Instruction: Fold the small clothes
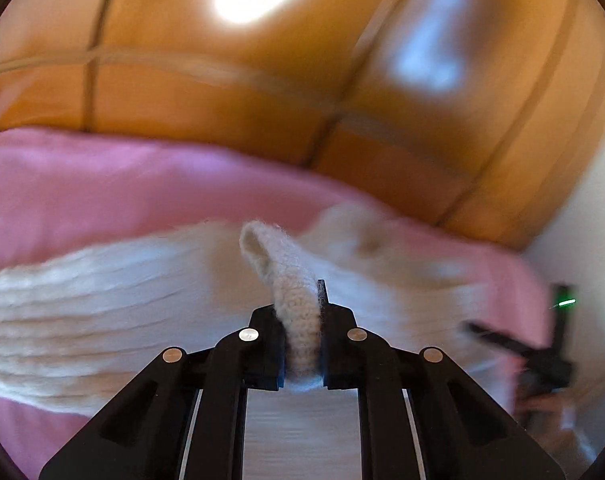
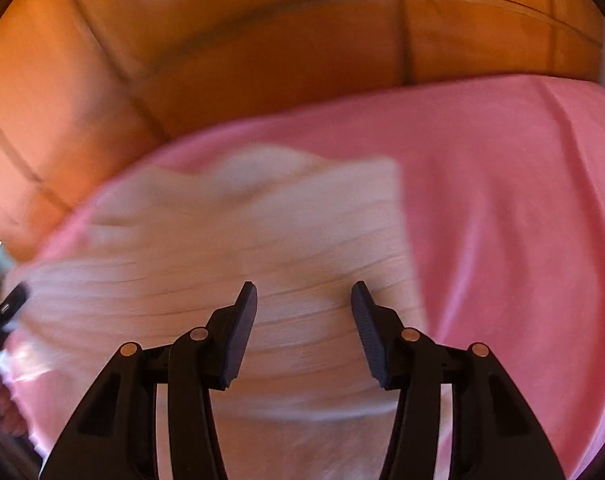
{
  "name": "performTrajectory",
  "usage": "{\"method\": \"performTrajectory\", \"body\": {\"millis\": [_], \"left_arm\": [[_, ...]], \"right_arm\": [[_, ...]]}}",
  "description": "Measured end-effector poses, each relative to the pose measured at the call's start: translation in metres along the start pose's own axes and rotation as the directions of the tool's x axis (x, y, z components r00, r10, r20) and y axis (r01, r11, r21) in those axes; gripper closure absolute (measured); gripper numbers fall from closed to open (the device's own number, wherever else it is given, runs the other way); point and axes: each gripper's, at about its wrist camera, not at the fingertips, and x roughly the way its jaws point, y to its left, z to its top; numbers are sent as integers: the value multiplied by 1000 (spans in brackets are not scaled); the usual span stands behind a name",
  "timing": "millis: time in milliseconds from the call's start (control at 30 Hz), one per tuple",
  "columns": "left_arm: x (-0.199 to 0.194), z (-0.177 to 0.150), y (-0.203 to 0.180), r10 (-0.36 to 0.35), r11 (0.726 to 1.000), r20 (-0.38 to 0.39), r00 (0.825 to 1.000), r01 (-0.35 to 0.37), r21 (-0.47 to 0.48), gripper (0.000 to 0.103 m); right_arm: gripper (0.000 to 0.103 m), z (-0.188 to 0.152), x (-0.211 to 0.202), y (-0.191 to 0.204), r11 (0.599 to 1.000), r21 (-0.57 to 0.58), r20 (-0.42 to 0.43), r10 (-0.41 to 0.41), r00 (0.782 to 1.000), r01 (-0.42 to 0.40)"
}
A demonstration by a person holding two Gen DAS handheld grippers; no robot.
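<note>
A cream ribbed knit garment lies on a pink cloth. My left gripper is shut on a fold of its woolly edge, which sticks up between the fingers. In the right wrist view the same garment spreads across the pink cloth. My right gripper is open and empty just above the garment's near part. The right gripper also shows at the right edge of the left wrist view. Both views are blurred.
An orange-brown wooden panelled surface rises behind the pink cloth, also in the right wrist view. A white wall stands at the right. The left gripper's tip shows at the right wrist view's left edge.
</note>
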Motion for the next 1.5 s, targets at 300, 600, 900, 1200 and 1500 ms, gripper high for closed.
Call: {"method": "performTrajectory", "body": {"millis": [300, 600, 900, 1200, 1500], "left_arm": [[41, -32, 23, 153, 988, -70, 986, -155, -26, 76], [-33, -51, 41, 117, 988, 8, 993, -116, -102, 40], [-81, -88, 86, 190, 963, -7, 982, -188, -193, 38], [-133, -116, 164, 286, 885, 10, 958, -260, -386, 26], [-198, -130, 289, 360, 668, 72, 930, -203, -716, 26]], "right_arm": [[49, -19, 10, 18, 983, -79, 106, -155, 982, 164], [17, -45, -31, 81, 946, -214, 211, -198, 957, 243], [8, -105, -71, 137, 913, -348, 291, -109, 951, 211], [4, -142, -50, 137, 930, -341, 171, -84, 982, 139], [2, -155, -33, 116, 961, -274, 91, -17, 996, 41]]}}
